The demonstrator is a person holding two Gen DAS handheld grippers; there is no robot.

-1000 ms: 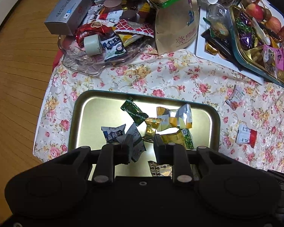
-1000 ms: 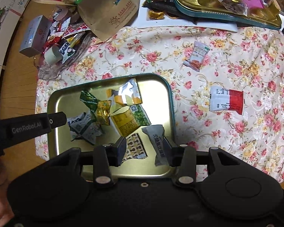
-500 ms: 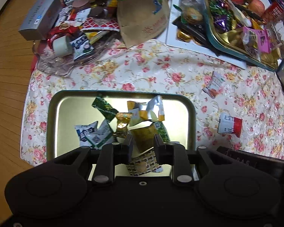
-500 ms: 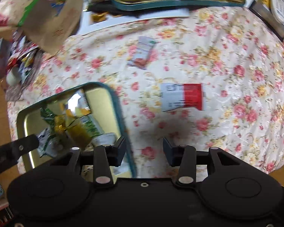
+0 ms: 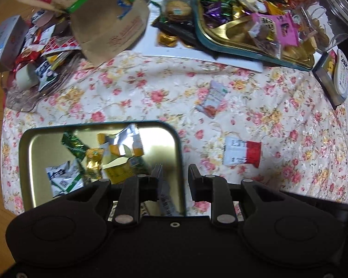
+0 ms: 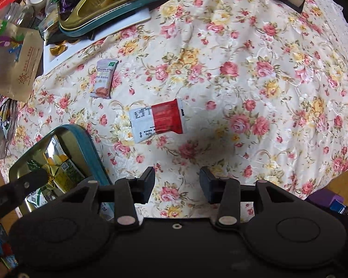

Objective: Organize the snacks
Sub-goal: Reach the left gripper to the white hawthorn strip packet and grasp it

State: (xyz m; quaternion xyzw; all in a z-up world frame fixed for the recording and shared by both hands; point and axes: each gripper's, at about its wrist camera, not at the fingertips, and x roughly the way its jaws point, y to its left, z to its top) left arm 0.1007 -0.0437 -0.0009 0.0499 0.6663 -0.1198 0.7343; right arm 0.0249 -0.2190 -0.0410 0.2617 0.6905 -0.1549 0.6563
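Red-and-white snack packet (image 6: 157, 121) now lies straight ahead of the empty right tongs (image 6: 176, 184).

A second ago the right tongs hung over the gold tray (image 6: 81, 143) with a grey sachet between their fingers; now they are spread with nothing in them, above the floral tabletop (image 6: 255, 74), so that sachet seems delivered and the packet looks like the next pick. The hawthorn strip packet (image 6: 103, 78) waits farther off, apart from it. The left tongs (image 5: 175, 180), slightly parted and empty, have drifted to the tray's right rim, wrapped snacks (image 5: 109, 159) piled inside.
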